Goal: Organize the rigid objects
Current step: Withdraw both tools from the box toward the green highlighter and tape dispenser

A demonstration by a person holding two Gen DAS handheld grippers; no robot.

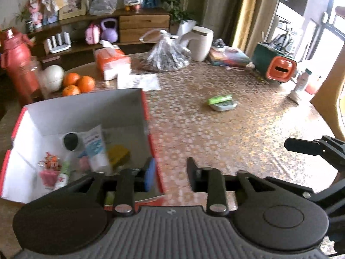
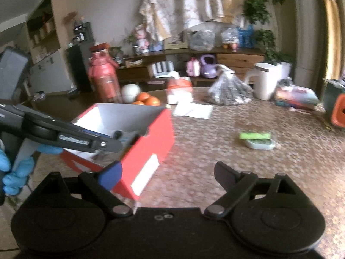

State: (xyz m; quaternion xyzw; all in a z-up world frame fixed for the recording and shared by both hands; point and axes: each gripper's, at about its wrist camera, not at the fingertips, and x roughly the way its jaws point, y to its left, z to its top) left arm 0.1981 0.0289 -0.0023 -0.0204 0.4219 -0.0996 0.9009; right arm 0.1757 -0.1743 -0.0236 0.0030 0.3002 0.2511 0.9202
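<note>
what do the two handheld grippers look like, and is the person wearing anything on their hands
Both are matte black: the left gripper and right gripper each have two round discs at the base, linkage bars with silver pivot pins, and two flat fingers. One finger on each carries a blue pad. The left body is ribbed grey. The hand wears a light blue glove.

Counts: one red box (image 1: 148, 105) on the counter (image 1: 237, 129); three oranges (image 1: 78, 84); one white mug (image 1: 201, 43); one red flask (image 1: 18, 62); two small packets (image 1: 222, 102) stacked together (green over white); box contents too blurred to count.
</note>
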